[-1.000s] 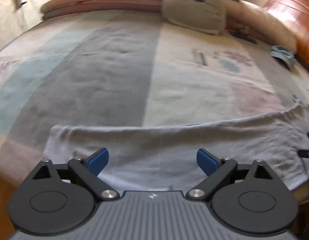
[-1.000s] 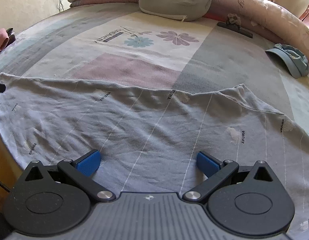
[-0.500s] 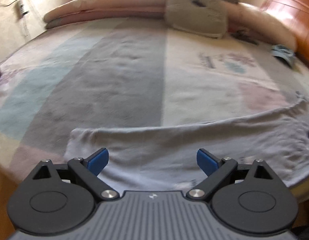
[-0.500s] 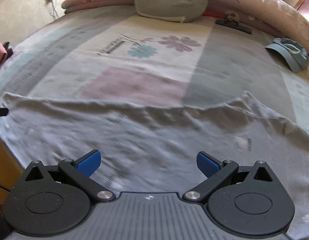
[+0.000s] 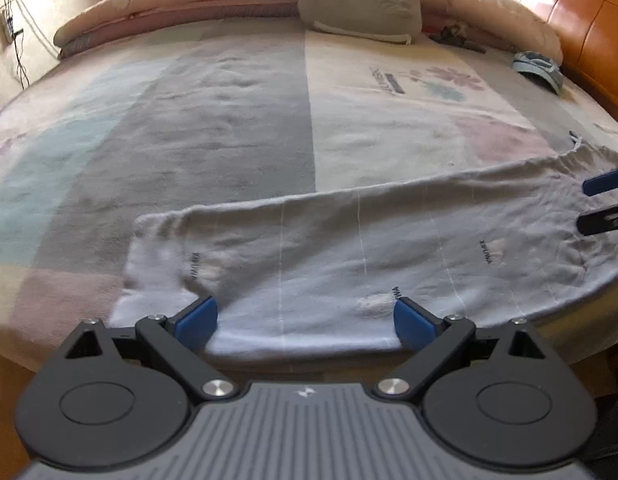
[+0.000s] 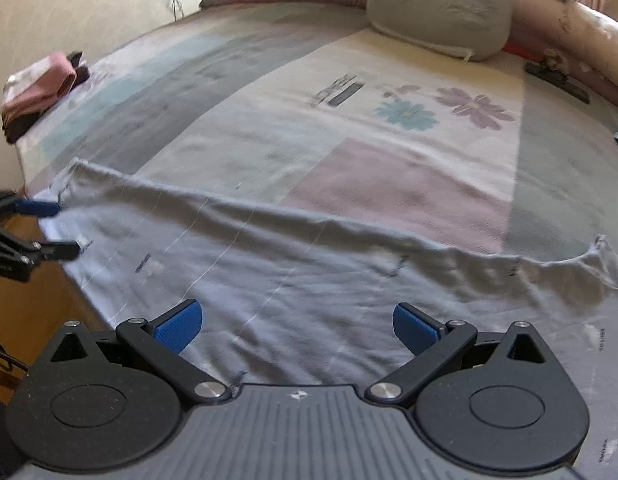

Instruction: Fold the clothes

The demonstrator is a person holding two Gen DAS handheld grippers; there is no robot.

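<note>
Beyond the garment, perhaps a cap.

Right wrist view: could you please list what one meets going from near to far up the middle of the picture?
Right gripper → grey garment → patterned bedspread → grey cushion.

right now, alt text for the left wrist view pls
The open left gripper hovers at the near edge of a pale grey garment spread flat across a patchwork bedspread. The right gripper reaches in from the right; a grey cushion sits beyond.
</note>
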